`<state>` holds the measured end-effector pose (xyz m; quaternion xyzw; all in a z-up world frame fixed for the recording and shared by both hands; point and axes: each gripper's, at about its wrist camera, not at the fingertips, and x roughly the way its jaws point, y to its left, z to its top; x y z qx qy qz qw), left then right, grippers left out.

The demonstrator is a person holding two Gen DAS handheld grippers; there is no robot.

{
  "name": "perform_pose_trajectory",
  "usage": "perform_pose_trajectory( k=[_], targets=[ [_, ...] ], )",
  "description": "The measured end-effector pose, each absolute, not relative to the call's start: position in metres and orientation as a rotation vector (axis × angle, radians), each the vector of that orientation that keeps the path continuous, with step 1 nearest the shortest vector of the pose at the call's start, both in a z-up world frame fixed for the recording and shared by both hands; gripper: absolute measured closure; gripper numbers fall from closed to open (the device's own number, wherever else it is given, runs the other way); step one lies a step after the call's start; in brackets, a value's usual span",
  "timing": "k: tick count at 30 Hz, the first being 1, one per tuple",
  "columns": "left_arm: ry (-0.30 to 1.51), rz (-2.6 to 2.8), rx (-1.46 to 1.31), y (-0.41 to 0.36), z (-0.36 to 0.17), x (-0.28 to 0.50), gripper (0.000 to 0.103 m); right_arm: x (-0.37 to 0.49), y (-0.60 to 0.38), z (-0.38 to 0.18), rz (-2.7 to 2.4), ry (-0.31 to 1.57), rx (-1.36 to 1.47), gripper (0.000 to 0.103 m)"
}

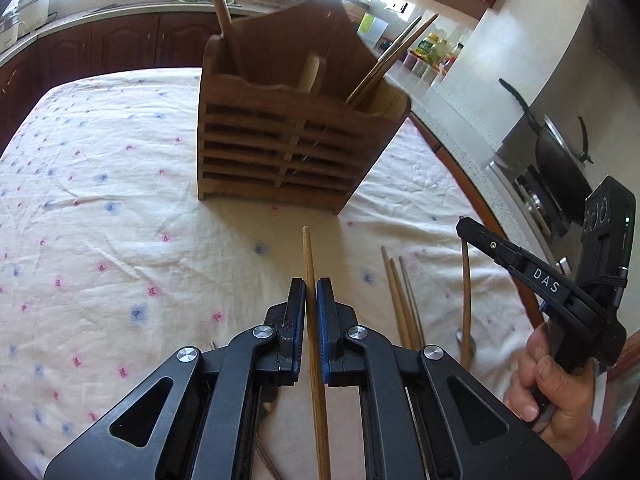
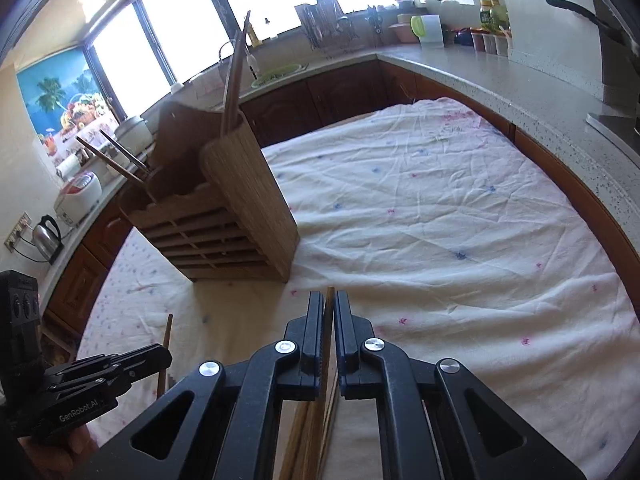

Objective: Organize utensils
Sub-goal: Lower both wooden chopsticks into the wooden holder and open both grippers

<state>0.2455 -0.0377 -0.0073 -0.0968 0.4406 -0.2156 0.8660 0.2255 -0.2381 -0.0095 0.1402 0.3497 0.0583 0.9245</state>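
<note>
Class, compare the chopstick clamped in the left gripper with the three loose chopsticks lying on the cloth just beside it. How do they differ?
The held chopstick is pinched between the shut pads of the left gripper; the loose chopsticks lie free on the tablecloth. The held chopstick is alone, the loose chopsticks form a bunch of three. The held chopstick's tip reaches nearer the wooden holder than the loose chopsticks' tips. All look like slim brown wood.
</note>
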Motion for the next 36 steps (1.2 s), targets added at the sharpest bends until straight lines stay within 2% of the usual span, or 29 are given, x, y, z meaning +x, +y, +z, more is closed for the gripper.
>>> perform_pose_trajectory(
  k=[10, 19, 36],
  targets=[
    [0.746, -0.513, -0.271, -0.012, 0.065, 0.201, 0.098, 0.166, -0.240, 0.063, 0.172, 0.541, 0.303, 0.098],
    [0.628, -0.497, -0.291, 0.010, 0.101, 0.178, 0.098, 0.136, -0.239, 0.114, 0.186, 0.391, 0.284, 0.098],
    [0.535, -0.425, -0.303, 0.032, 0.122, 0.183, 0.098, 0.143, -0.231, 0.125, 0.197, 0.353, 0.281, 0.098]
  ],
)
